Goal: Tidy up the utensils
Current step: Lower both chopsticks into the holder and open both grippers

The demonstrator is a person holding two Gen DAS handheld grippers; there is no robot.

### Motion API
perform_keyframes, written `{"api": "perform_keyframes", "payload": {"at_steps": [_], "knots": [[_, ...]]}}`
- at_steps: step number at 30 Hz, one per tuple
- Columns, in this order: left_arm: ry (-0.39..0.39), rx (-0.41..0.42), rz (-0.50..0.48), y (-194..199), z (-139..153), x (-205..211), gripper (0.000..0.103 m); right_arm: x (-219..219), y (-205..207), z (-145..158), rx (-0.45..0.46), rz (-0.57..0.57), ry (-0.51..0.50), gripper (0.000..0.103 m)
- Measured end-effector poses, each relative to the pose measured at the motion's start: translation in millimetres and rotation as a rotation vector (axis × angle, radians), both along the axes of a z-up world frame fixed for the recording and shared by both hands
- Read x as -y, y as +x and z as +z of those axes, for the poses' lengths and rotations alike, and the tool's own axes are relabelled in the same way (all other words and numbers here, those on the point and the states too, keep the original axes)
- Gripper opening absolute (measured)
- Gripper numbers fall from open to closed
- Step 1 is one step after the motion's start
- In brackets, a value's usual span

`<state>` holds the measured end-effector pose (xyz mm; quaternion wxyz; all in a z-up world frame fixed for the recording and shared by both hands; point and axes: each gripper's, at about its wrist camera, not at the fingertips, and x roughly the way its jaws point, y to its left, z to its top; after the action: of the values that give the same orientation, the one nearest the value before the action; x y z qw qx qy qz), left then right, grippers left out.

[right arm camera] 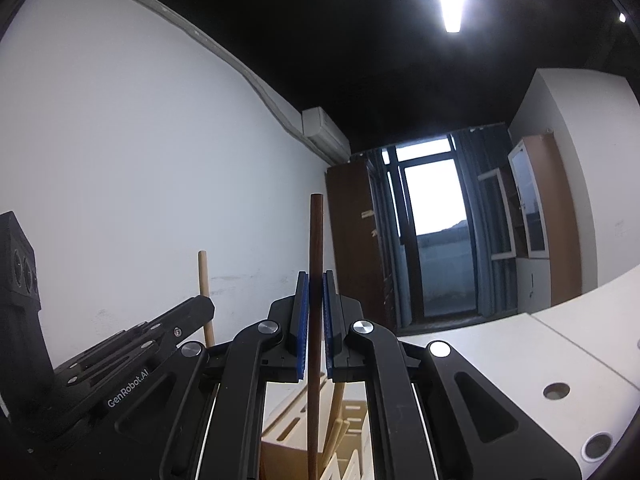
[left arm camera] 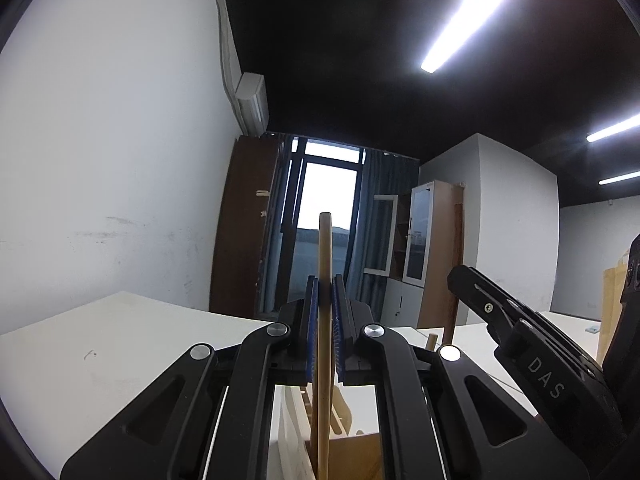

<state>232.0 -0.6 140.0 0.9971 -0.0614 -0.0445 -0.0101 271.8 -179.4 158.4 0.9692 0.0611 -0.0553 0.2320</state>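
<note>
Pinching a light wooden stick (left arm camera: pixel 325 312) upright, the left gripper (left arm camera: pixel 325 320) is over a wooden holder (left arm camera: pixel 352 452) on the white tabletop (left arm camera: pixel 120 344). Beside it, the right gripper (right arm camera: pixel 315 320) pinches a dark stick (right arm camera: pixel 316 280) upright. Far back is a window (left arm camera: pixel 326 216).

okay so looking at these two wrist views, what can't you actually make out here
- Left wrist view: the lower end of the light wooden handle is cut off by the bottom edge.
- Right wrist view: the dark wooden handle likewise; its utensil type is unknowable.
- Wooden organizer: its compartments are mostly hidden behind the gripper frames.
</note>
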Motion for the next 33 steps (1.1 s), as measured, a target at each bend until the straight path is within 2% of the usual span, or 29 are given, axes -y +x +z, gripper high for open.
{"api": "perform_keyframes", "payload": {"at_steps": [6, 28, 33], "knots": [[0.033, -0.021, -0.005, 4, -4, 0, 0.006, -1, -4, -6, -0.036, 0.008, -0.052, 0.008], [0.046, -0.121, -0.032, 8, -11, -9, 0.007, -3, -6, -24, -0.147, 0.012, -0.141, 0.009], [0.018, -0.119, -0.031, 2, -6, -18, 0.009, 3, -6, -25, -0.162, -0.008, -0.128, 0.019]]}}
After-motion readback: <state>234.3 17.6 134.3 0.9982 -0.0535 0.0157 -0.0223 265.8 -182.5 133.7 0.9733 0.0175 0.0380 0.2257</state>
